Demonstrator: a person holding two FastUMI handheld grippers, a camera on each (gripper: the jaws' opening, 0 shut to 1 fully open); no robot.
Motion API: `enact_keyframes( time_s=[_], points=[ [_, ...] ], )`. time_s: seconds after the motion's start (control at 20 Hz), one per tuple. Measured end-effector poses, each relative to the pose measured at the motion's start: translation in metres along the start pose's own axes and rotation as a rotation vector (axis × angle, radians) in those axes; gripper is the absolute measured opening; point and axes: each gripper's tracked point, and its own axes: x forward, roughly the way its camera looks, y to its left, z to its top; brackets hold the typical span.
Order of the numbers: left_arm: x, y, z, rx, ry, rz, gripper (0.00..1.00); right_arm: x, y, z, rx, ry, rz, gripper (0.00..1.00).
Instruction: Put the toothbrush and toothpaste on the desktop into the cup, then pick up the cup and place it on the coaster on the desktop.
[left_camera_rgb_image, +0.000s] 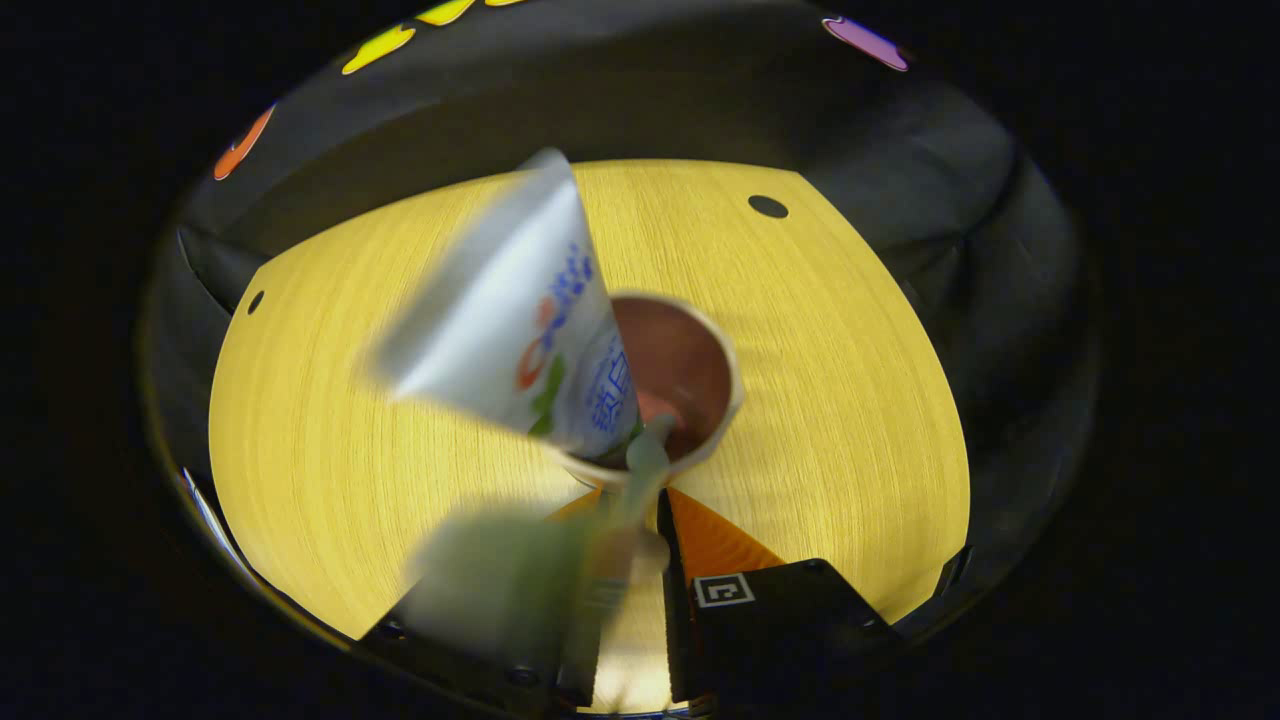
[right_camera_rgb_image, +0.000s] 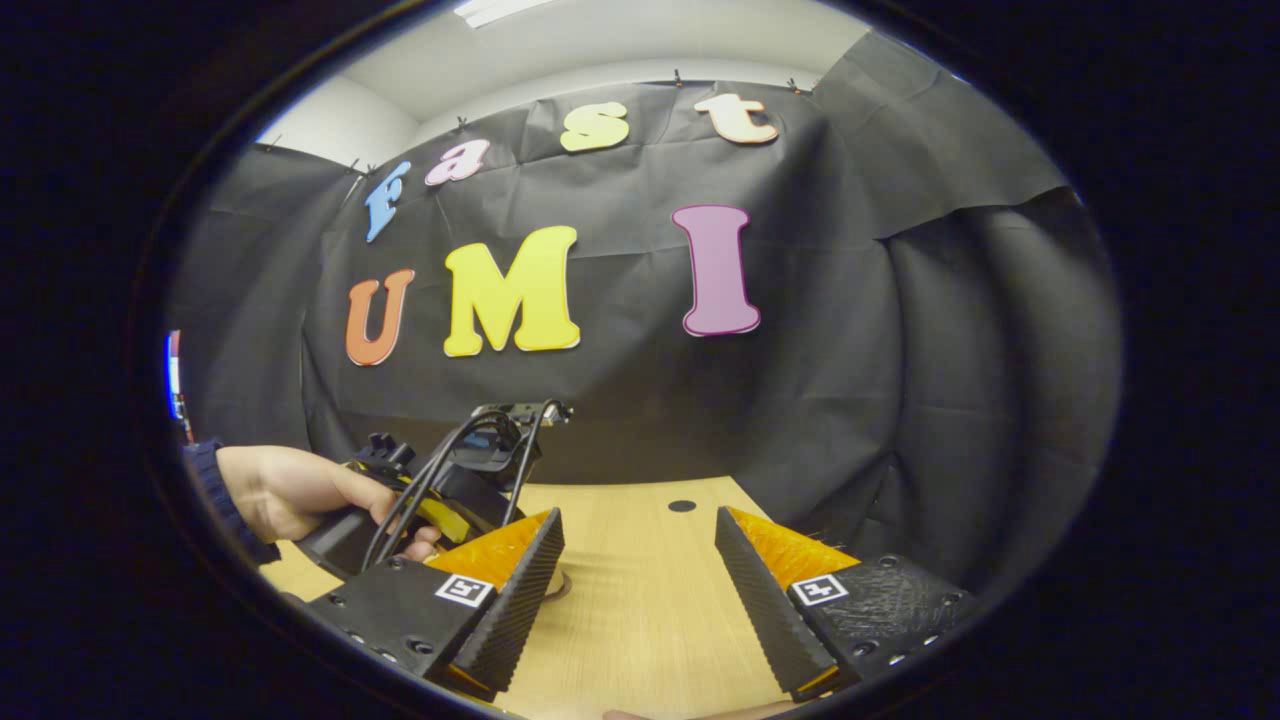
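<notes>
A: Where's the toothpaste (left_camera_rgb_image: 510, 320)?

B: Centre of my left gripper view, tilted, lower end inside the cup (left_camera_rgb_image: 690, 385) on the desk (left_camera_rgb_image: 850, 400). The blurred toothbrush (left_camera_rgb_image: 640, 470) leans over the cup's near rim.

A: Your left hand-held gripper (left_camera_rgb_image: 640, 590)?

B: Narrow; whether it grips the toothbrush, I can't tell.

A: The right hand-held gripper (right_camera_rgb_image: 640, 580)?

B: Wide, holding nothing, above bare desk at the bottom of its view

My right claw (right_camera_rgb_image: 640, 590) hangs low over the worktop (right_camera_rgb_image: 650, 620), its jaws spread wide with nothing between them. To its left my hand (right_camera_rgb_image: 300, 492) grips the left claw's handle, sleeve at the wrist. My left claw (left_camera_rgb_image: 640, 560) points steeply down at the worktop; blur hides its jaws.
</notes>
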Motion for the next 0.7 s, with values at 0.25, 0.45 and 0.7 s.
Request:
enact_keyframes(
  time_s=[0.25,0.45,0.7],
  points=[
    [-0.057,0.039,0.150,0.046,-0.133,0.092,0.30,0.000,0.001,0.001,0.002,0.002,0.004,0.92],
    [-0.104,0.055,0.262,0.026,-0.260,0.039,0.30,-0.001,0.008,-0.002,0.007,0.013,0.023,0.92],
    [-0.166,0.110,0.406,0.004,-0.604,0.097,0.32,0.000,0.018,-0.008,0.015,0.027,0.047,0.92]
  ],
)
